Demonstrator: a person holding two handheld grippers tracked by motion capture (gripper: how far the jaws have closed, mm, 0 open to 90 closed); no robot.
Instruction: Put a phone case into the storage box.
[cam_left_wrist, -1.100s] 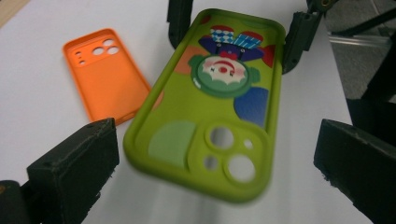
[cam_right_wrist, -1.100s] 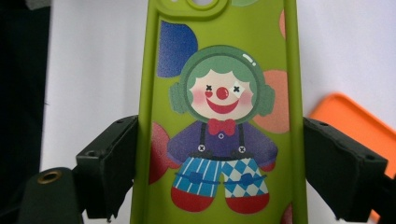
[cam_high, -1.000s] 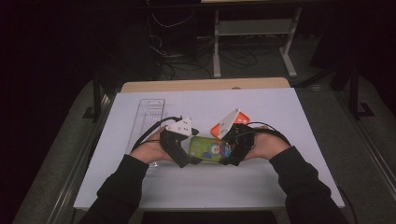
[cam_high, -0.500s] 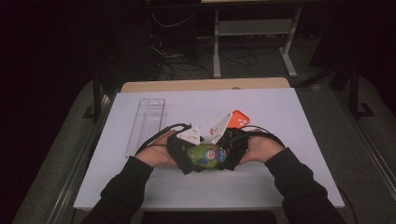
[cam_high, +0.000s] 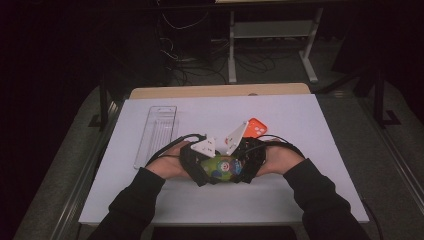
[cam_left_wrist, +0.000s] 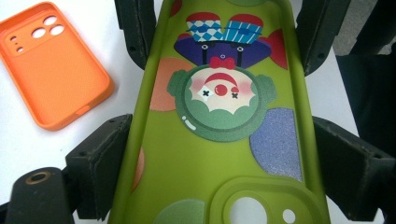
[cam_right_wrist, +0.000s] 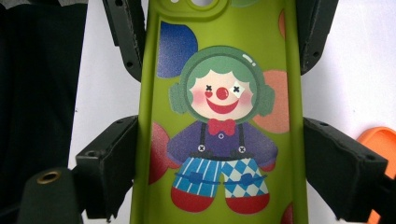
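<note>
At the near middle of the white table (cam_high: 310, 125), I have the left gripper (cam_high: 200, 167) and the right gripper (cam_high: 246, 165) facing each other, with the green clown phone case (cam_high: 221, 168) lying between them. The left gripper's jaws have just been closing, and in the left gripper view they sit against both long edges of the case (cam_left_wrist: 219, 116), so I read that as a grip on its camera-hole end. In the right gripper view the right gripper's jaws press both long edges of the case (cam_right_wrist: 219, 116) too, clamped on the end where the clown's feet are printed. From above, the case lies flat and crosswise, inner printed face up, between my two hands. Just beyond the right gripper, on the far side, an orange phone case (cam_high: 255, 128) rests on the table, hollow side up in the left gripper view (cam_left_wrist: 51, 65). Farther to the left, well apart from the grippers, a clear plastic tray (cam_high: 156, 135) lies lengthwise on the white surface.
</note>
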